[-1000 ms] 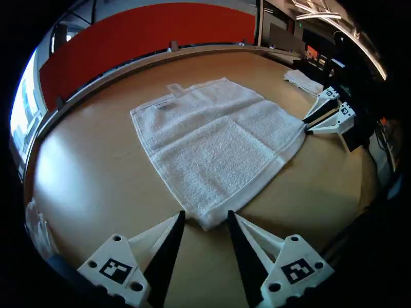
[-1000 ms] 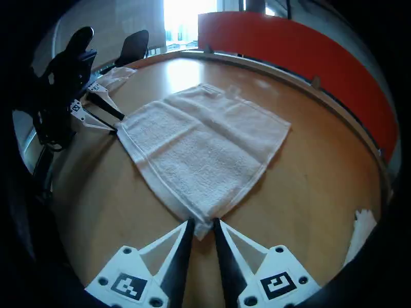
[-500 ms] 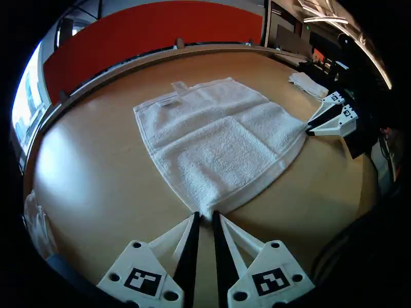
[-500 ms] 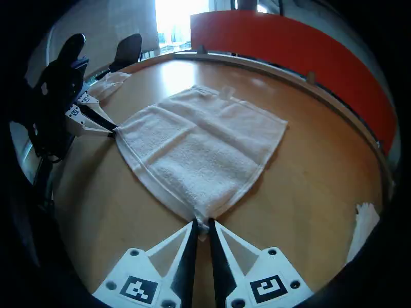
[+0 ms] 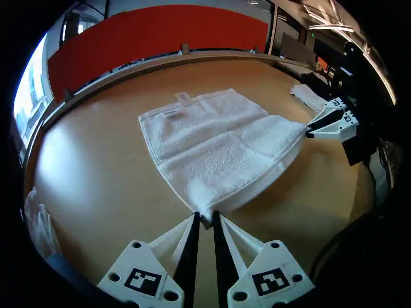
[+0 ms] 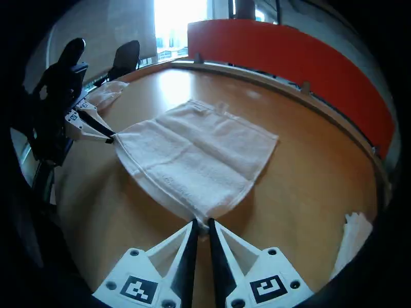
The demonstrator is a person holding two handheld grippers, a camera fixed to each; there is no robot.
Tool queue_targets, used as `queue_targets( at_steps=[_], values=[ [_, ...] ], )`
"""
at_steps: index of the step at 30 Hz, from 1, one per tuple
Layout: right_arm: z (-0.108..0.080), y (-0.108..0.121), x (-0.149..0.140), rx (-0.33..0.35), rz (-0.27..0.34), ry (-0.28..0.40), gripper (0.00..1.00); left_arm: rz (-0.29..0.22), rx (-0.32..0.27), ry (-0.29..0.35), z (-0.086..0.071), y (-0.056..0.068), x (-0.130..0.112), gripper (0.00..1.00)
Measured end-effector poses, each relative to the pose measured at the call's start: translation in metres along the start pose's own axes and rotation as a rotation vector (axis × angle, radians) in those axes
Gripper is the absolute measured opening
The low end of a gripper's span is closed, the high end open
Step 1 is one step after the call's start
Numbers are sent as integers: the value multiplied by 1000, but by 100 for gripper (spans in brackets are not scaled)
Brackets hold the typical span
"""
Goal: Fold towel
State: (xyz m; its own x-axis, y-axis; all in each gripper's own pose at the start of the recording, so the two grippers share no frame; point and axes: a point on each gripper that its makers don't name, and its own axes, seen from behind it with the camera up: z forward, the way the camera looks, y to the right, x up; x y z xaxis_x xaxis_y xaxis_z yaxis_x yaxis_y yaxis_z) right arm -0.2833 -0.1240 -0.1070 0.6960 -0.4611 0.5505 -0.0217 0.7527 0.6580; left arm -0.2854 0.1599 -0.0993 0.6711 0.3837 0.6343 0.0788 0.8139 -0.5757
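A white terry towel [image 5: 221,149] is spread near the middle of a round wooden table [image 5: 92,169]. It is roughly square, with a flat woven band running just inside its hem, and a small loop and a label are seen at its far edge. Two neighbouring corners are held, one by each gripper. In the left gripper view, the left gripper [image 5: 205,215] is seen with its jaws closed on the nearest corner, both fingers pressed against the cloth. In the right gripper view, the right gripper [image 6: 202,222] is likewise clamped on the other corner, which is pinched into a small point between the two dark fingertips. The hem between the two held corners is raised off the table, and a soft shadow is cast beneath it on the wood. The far half of the towel is laid flat on the table, and shallow creases are drawn across the pile toward the held corners. A crumpled white cloth [image 5: 306,95] is seen by the table's edge behind the right gripper, and another cloth [image 5: 38,231] is seen at the edge on the left gripper's side. A red panel [image 5: 154,36] is set behind the far edge.
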Motion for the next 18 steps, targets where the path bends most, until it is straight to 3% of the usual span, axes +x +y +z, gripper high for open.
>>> queue_targets(
  at_steps=[18],
  values=[
    [-37, 4, 45, -23, -4, 76, 15, -22, 0, 59, -36, 4, 42, 18]
  ],
)
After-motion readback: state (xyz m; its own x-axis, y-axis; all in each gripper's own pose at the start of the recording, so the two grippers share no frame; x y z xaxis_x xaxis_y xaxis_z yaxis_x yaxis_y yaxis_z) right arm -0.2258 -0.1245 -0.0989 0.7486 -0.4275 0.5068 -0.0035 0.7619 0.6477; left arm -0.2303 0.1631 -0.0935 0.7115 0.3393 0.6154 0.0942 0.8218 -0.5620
